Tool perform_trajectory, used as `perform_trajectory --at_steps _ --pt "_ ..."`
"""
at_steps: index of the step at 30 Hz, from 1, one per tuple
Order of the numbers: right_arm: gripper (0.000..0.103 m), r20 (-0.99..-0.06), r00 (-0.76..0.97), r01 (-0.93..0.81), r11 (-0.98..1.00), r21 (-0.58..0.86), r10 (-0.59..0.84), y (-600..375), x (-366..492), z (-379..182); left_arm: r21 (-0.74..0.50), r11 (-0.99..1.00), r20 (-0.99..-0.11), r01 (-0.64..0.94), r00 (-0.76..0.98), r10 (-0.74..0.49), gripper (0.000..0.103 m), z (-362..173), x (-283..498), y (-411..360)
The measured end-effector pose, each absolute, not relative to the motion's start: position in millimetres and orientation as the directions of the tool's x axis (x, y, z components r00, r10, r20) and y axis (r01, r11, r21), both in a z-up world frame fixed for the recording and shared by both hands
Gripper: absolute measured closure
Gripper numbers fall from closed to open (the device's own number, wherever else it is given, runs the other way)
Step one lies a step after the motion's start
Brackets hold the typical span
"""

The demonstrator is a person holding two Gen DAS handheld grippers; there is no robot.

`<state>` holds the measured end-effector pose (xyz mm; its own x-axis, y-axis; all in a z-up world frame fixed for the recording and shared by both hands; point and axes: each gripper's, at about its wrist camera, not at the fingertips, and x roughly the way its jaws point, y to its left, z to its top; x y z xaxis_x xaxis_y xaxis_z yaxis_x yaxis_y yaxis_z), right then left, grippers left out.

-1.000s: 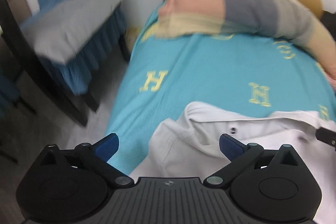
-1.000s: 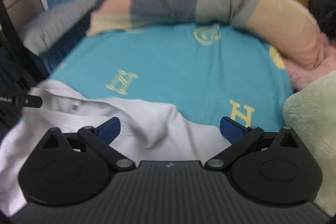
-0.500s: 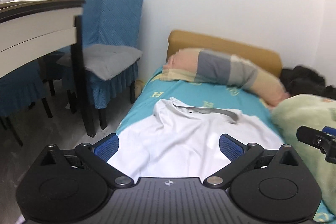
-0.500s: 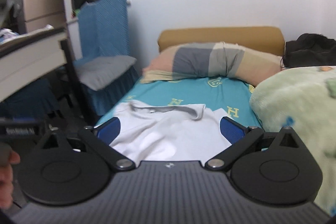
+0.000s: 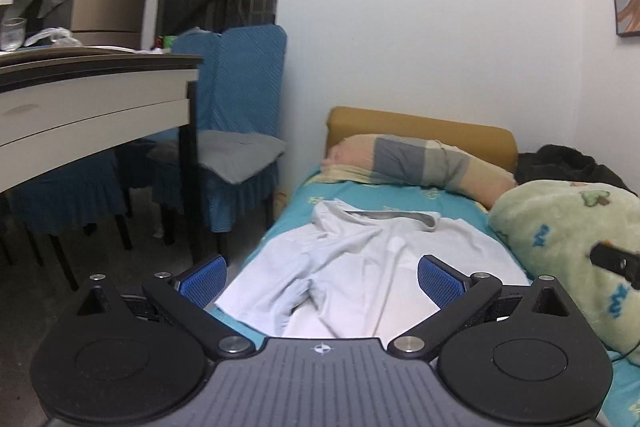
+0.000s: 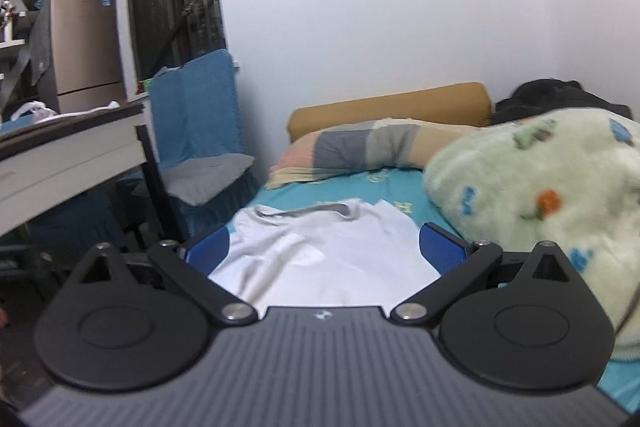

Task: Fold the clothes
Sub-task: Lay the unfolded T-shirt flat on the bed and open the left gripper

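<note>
Only from the left hand-held gripper (image 5: 320,281), wide like the right (image 6: 325,251), shows the shirt's (image 5: 360,267) hem.

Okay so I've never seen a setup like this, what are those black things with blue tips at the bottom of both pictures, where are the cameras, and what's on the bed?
There is no robot here. A person holds a two-finger gripper in each hand, and each gripper carries a wide-angle camera looking forward along its fingers. One picture comes from the left gripper, the other from the right gripper. The blue tips are the finger pads. Both grippers are open and hold nothing.

On the teal bed sheet lies a white polo shirt, spread out with its grey collar towards the striped pillow. A fluffy green blanket is piled beside it. Next to the bed stand a blue-covered chair and a table.
</note>
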<state>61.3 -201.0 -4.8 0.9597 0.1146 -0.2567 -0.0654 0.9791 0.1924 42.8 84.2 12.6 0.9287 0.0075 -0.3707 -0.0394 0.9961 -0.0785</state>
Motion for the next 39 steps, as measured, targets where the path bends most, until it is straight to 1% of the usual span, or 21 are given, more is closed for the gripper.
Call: perform_trajectory --at_steps 4,11,17,21,28,37,39 --pt "0.0 -0.287 0.952 -0.051 0.979 0.196 0.107 -198 64 -15 -0.086 0.995 -0.409 -0.052 0.912 0.012 0.0 -1 47 85" --pt "0.0 -0.266 0.953 -0.103 0.98 0.17 0.146 -185 60 -17 -0.071 0.996 -0.477 -0.063 0.879 0.022 0.0 -27 62 81" --pt "0.0 -0.275 0.954 -0.076 0.982 0.173 0.123 -185 65 -24 -0.059 0.997 -0.482 -0.044 0.876 0.011 0.0 -33 67 74" --pt "0.0 -0.268 0.957 -0.056 0.975 0.213 0.114 -191 67 -29 -0.054 0.998 -0.496 -0.043 0.868 0.01 0.0 -34 68 71" --pt "0.0 -0.259 0.959 -0.054 0.973 0.224 0.113 -194 66 -35 -0.107 0.99 -0.547 -0.09 0.837 0.017 0.0 -45 83 80" --pt "0.0 -0.279 0.946 -0.086 0.959 0.269 0.163 -195 78 -44 -0.173 0.971 -0.614 -0.164 0.789 0.024 0.001 -63 109 94" --pt "0.0 -0.293 0.943 -0.075 0.961 0.266 0.155 -194 83 -48 -0.185 0.965 -0.629 -0.184 0.777 0.027 0.001 -68 117 98"
